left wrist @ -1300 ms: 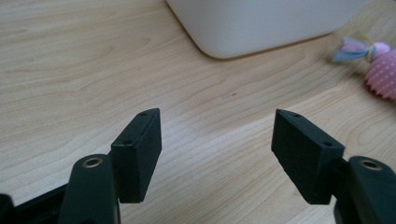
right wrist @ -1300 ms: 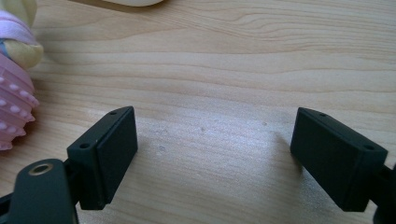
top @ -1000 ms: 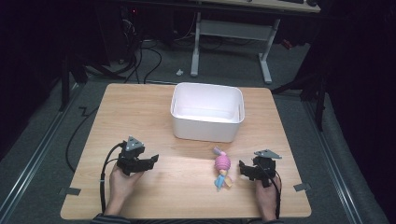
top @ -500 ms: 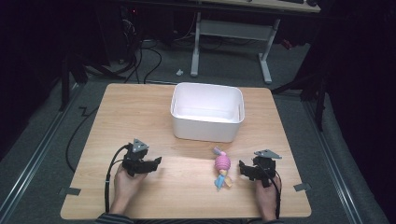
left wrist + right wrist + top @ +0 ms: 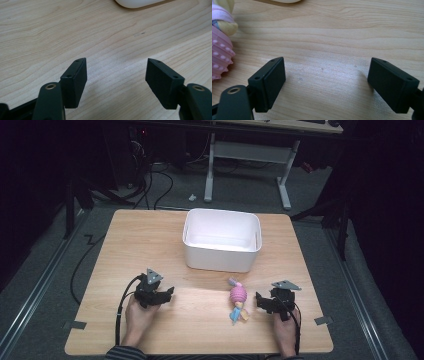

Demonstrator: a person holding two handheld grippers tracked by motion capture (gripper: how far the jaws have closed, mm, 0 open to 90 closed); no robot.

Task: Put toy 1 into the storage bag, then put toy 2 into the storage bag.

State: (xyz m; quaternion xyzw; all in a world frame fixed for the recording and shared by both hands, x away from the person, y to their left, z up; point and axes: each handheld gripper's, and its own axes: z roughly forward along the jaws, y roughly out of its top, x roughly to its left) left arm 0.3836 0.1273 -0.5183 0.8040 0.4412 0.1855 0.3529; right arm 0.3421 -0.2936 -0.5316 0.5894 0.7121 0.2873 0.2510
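Since the earlier high view, the left gripper (image 5: 167, 293) has slid a little toward the near edge of the table (image 5: 150, 235), while the right gripper (image 5: 260, 301) and the toy (image 5: 238, 299) keep their places. Toward the far edge, about midway between the side edges, stands the white bin (image 5: 221, 257); its inside shows nothing but white walls and floor. On the bare wood between the bin and the near edge lies the toy, a pink ribbed body with a yellow and blue end, just beside the right gripper's tips. Its long axis runs roughly from far edge to near edge, the pink knob pointing toward the bin and the yellow-blue end toward the near edge. Both grippers hold nothing, jaws spread wide over bare wood.
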